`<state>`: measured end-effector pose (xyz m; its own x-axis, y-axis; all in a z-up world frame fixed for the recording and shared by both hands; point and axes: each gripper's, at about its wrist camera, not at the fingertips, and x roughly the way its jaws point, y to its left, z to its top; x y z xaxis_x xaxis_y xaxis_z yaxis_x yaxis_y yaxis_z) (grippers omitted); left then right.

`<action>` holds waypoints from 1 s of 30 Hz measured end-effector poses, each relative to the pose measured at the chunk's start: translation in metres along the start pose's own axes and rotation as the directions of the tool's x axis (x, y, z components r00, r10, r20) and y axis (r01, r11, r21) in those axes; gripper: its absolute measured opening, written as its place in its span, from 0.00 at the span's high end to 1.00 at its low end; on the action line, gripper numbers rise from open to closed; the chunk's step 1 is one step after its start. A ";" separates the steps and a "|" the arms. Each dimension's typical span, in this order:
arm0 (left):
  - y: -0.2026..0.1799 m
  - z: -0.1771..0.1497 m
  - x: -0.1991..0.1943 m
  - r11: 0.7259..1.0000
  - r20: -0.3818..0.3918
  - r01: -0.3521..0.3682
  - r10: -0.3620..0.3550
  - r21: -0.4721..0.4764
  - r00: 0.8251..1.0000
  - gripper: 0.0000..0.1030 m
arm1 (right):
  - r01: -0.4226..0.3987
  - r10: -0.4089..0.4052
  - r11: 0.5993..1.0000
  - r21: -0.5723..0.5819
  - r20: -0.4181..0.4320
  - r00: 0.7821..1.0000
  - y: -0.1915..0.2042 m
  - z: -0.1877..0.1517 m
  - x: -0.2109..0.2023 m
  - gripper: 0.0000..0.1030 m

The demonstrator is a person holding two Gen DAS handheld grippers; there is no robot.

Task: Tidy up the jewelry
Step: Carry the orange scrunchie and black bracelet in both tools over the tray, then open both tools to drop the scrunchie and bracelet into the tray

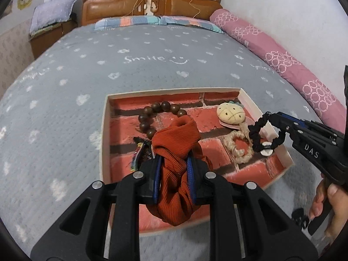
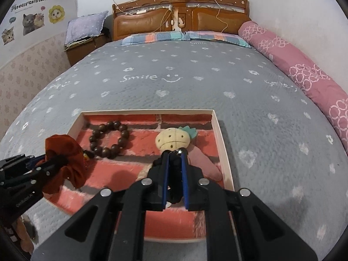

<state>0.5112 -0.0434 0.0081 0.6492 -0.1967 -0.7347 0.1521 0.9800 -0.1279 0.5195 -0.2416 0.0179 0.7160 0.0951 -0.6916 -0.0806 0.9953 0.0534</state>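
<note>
A shallow box [image 1: 104, 130] with a red brick-pattern lining lies on the bed; it also shows in the right wrist view [image 2: 224, 152]. My left gripper [image 1: 174, 158] is shut on a rust-orange scrunchie [image 1: 176, 141] above the box's near left part; it also shows in the right wrist view [image 2: 65, 161]. My right gripper [image 2: 175, 152] is shut on a black scrunchie [image 1: 258, 130] with a small white disc, held above the box's right side. In the box lie a brown bead bracelet [image 2: 108, 139], a cream pineapple plush hair tie [image 2: 171, 140] and a braided cream loop [image 1: 237, 148].
The box rests on a grey bedspread [image 2: 174, 82] printed with "Smile". A pink bolster [image 2: 304, 71] runs along the right wall. A wooden headboard [image 2: 180, 15] and a bedside cabinet with a pillow [image 2: 84, 34] stand at the back. A small dark item [image 1: 301, 217] lies on the bed by the right hand.
</note>
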 end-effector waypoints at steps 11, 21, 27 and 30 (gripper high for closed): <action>-0.005 0.004 0.057 1.000 -0.076 -0.006 0.005 -0.006 0.997 0.80 | 0.040 -0.043 0.999 -0.031 -0.095 0.995 -0.005 -0.004 0.055 0.89; -0.010 -0.002 0.069 0.999 -0.110 -0.036 0.037 0.008 0.993 0.55 | 0.029 -0.038 0.998 -0.050 -0.185 0.982 -0.009 -0.018 0.071 0.85; -0.015 -0.006 0.050 0.998 -0.091 -0.056 0.060 0.036 0.994 0.26 | 0.033 -0.040 0.998 -0.054 -0.136 0.990 -0.009 -0.017 0.047 0.45; -0.014 -0.009 0.034 0.998 -0.085 -0.046 0.049 0.034 0.995 0.16 | 0.038 -0.042 0.999 -0.033 -0.119 0.992 -0.015 -0.014 0.032 0.28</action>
<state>0.5238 -0.0636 -0.0210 0.5903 -0.1453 -0.7940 0.1472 0.9865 -0.0711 0.5340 -0.2540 -0.0156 0.6310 0.0505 -0.7742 -0.0758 0.9971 0.0033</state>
